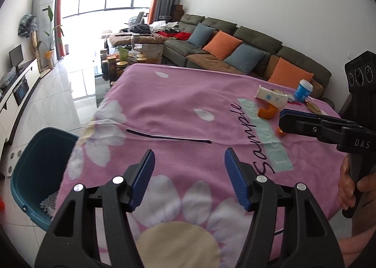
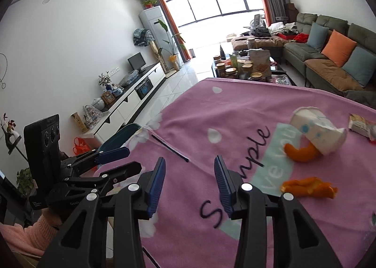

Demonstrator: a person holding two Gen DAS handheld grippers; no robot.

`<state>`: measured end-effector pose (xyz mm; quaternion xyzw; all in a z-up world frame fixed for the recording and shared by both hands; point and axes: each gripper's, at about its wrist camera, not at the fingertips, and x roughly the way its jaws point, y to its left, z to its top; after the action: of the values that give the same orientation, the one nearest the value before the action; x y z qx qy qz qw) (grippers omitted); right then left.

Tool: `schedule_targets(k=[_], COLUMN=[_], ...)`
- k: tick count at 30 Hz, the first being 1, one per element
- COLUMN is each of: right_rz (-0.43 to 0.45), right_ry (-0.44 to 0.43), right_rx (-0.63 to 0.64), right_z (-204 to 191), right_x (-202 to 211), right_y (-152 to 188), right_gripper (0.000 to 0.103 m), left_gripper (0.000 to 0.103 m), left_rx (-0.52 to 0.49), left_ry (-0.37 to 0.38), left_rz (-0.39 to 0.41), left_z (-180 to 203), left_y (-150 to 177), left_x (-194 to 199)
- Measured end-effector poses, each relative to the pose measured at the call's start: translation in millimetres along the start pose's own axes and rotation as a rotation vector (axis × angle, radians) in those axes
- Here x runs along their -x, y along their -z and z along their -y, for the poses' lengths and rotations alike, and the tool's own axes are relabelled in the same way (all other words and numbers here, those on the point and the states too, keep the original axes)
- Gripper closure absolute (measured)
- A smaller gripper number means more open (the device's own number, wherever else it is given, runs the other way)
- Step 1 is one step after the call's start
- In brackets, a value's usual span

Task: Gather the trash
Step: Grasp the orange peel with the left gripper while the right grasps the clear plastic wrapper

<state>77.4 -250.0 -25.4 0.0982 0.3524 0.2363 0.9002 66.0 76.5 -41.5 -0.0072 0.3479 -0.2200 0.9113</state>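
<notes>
Trash lies on the pink flowered tablecloth [image 1: 178, 103]: a tipped white paper cup [image 2: 317, 132], orange peel beside it [image 2: 302, 152], a second peel [image 2: 310, 189], a snack wrapper [image 2: 360, 124] and a blue-white cup [image 1: 303, 89]. The paper cup [image 1: 272, 98] and peel [image 1: 266, 112] also show in the left wrist view. My left gripper [image 1: 189, 162] is open and empty over the cloth near the table's left edge. My right gripper [image 2: 189, 169] is open and empty, left of the peels. A teal bin [image 1: 40, 174] stands on the floor left of the table.
A thin black straw [image 1: 168, 137] lies on the cloth ahead of both grippers. A coffee table with jars [image 2: 244, 65] and a green sofa [image 1: 235, 47] stand beyond the table. A white TV cabinet [image 2: 131, 101] runs along the left wall.
</notes>
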Motion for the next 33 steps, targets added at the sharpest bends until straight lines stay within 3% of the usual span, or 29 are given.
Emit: schedule_targets(k=[5, 11, 15, 23, 30, 33], right_rz=[0.052, 0.118, 0.153, 0.134, 0.124, 0.123], right_ry=[0.178, 0.364, 0.443, 0.409, 0.34, 0.324], right_rx=[-0.121, -0.235, -0.304, -0.418, -0.447, -0.442], right_z=[60.2, 116.1, 148.3, 184.1, 184.6, 183.6], right_x=[51.6, 106.7, 138.9, 140.5, 127.3, 125.8], right_y=[27.5, 54.0, 71.2, 93.1, 99.6, 99.2], right_gripper=[0.061, 0.053, 0.052, 0.051, 0.052, 0.062], left_gripper=[0.042, 0.044, 0.044, 0.05, 0.053, 0.056], left_rx=[-0.085, -0.147, -0.168, -0.154, -0.138, -0.129], left_ry=[0.102, 0.152, 0.175, 0.185, 0.197, 0.209], left_rz=[-0.067, -0.118, -0.133, -0.197, -0.238, -0.253], left_z=[50.0, 97.4, 116.9, 131.0, 135.5, 136.2], left_y=[-6.0, -14.1, -21.2, -31.1, -33.7, -35.4], left_x=[-41.3, -77.5, -91.0, -119.3, -135.2, -141.5])
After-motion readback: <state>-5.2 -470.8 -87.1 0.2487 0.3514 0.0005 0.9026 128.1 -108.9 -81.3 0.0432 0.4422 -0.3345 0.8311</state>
